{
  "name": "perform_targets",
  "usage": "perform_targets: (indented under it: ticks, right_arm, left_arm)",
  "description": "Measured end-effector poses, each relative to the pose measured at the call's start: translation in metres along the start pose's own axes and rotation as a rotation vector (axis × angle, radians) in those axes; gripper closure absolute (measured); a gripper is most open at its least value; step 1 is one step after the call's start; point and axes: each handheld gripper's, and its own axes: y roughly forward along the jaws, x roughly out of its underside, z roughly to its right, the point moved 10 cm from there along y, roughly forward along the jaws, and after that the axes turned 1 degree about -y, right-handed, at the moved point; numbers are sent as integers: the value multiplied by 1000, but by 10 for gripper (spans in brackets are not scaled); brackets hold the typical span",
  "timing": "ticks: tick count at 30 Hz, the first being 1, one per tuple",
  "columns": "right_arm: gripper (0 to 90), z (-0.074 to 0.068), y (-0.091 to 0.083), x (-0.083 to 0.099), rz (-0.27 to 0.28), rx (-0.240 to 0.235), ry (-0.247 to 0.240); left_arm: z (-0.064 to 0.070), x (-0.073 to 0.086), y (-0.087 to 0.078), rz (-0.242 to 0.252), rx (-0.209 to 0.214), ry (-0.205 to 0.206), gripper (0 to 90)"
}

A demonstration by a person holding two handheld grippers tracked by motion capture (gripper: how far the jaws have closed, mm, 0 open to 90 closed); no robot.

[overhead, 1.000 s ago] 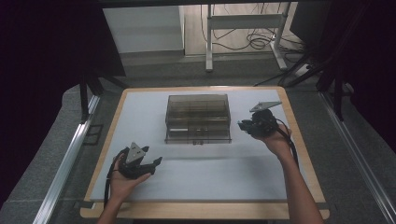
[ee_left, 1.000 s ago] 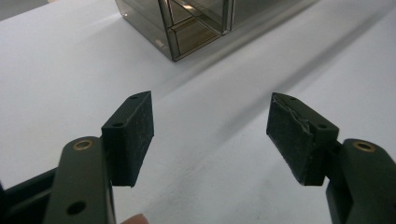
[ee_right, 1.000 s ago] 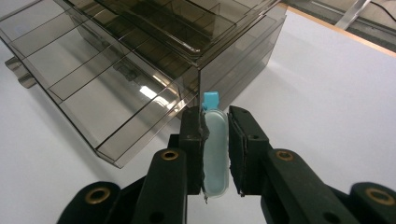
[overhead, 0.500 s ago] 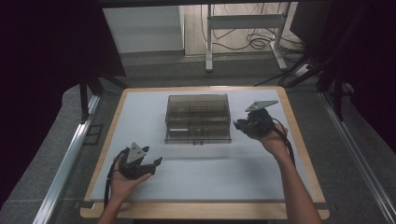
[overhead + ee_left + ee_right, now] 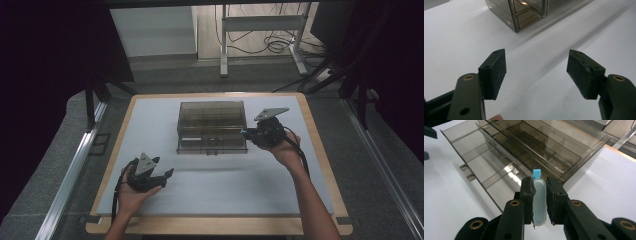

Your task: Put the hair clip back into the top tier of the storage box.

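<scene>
Edging closer to the organizer box [image 5: 212, 127], the right gripper [image 5: 539, 185] is clamping a pale blue-tipped piece [image 5: 538, 200] just beside its right edge. Bare mat [image 5: 541, 82] is lying ahead of the left gripper [image 5: 536, 70], which is standing open.

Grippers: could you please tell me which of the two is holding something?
The right gripper: its fingers are shut on a pale blue piece beside the organizer. The left gripper is open and empty.

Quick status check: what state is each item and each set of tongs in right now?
Left tongs: open, empty, low over the white mat.
Right tongs: shut on a pale blue capped vial, at the organizer's right side.
Smoky clear compartment organizer: lid open, compartments look empty.
</scene>
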Motion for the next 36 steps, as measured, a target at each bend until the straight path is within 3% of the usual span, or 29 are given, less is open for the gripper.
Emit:
perform_targets:
  ticks: [17, 36]
  right_arm:
    - [750, -16, 11, -9, -2, -32, -21]
    - [749, -22, 34, -1, -50, -48, -23]
  left_arm:
    - [-1, 0, 0, 2, -1, -2, 328]
    - [-1, 1, -1, 0, -1, -2, 327]
